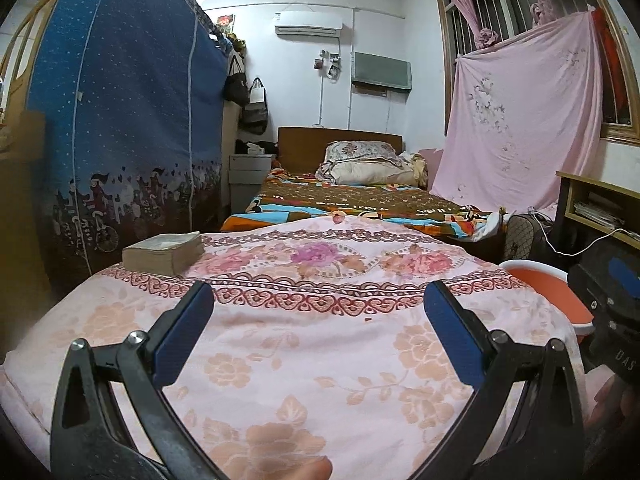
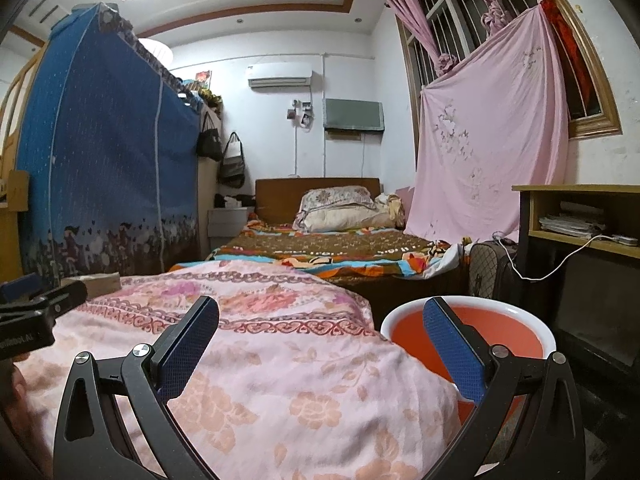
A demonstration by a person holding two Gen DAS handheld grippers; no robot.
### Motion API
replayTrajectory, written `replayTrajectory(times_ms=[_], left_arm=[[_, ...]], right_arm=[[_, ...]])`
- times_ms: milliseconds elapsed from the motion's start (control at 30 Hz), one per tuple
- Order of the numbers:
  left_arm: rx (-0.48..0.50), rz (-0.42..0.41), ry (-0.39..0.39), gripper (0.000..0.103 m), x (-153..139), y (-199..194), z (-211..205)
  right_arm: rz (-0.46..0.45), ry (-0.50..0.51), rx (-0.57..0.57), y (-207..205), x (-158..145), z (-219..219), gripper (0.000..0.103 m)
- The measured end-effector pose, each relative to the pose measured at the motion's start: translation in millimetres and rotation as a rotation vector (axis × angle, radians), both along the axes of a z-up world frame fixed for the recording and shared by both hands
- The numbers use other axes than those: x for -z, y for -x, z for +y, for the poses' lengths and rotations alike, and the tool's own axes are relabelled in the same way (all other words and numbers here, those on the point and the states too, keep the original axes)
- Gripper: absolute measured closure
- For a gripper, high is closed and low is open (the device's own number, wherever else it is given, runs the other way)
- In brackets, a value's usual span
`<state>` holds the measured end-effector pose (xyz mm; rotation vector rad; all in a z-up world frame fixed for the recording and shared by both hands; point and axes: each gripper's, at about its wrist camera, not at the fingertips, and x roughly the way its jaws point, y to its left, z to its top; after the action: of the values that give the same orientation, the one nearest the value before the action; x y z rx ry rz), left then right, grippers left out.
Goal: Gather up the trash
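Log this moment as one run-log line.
left tongs: open, empty, over pink floral cover | right tongs: open, empty | orange basin: beside cover, right | trash: none visible

Book point(image 1: 163, 255): on blanket point(image 1: 304, 344), 10 o'clock.
Basin point(image 2: 466, 334): beside blanket, 3 o'clock.
Bed point(image 1: 360, 200): behind blanket, 12 o'clock.

Pink floral cover point(image 1: 304, 344) spreads across the near bed, a thick book point(image 1: 164, 254) lying at its far left corner. Beyond it, a second bed point(image 2: 332, 254) with a patterned brown blanket and a pillow point(image 2: 336, 208) against the headboard. Blue fabric wardrobe point(image 1: 120, 120) stands left, pink sheet point(image 2: 488, 152) hangs at the window right, air conditioner point(image 1: 308, 24) high on the wall.
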<state>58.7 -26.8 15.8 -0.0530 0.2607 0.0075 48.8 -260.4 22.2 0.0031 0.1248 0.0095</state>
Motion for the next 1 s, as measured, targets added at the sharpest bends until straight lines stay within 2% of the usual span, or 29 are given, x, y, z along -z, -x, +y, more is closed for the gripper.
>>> replayTrajectory(times_ms=[1000], left_arm=[[-0.008, -0.005, -0.003, 0.012, 4.6, 1.8, 4.5]], right_arm=[[0.035, 0.020, -0.012, -7.4, 6.0, 8.7, 0.000]])
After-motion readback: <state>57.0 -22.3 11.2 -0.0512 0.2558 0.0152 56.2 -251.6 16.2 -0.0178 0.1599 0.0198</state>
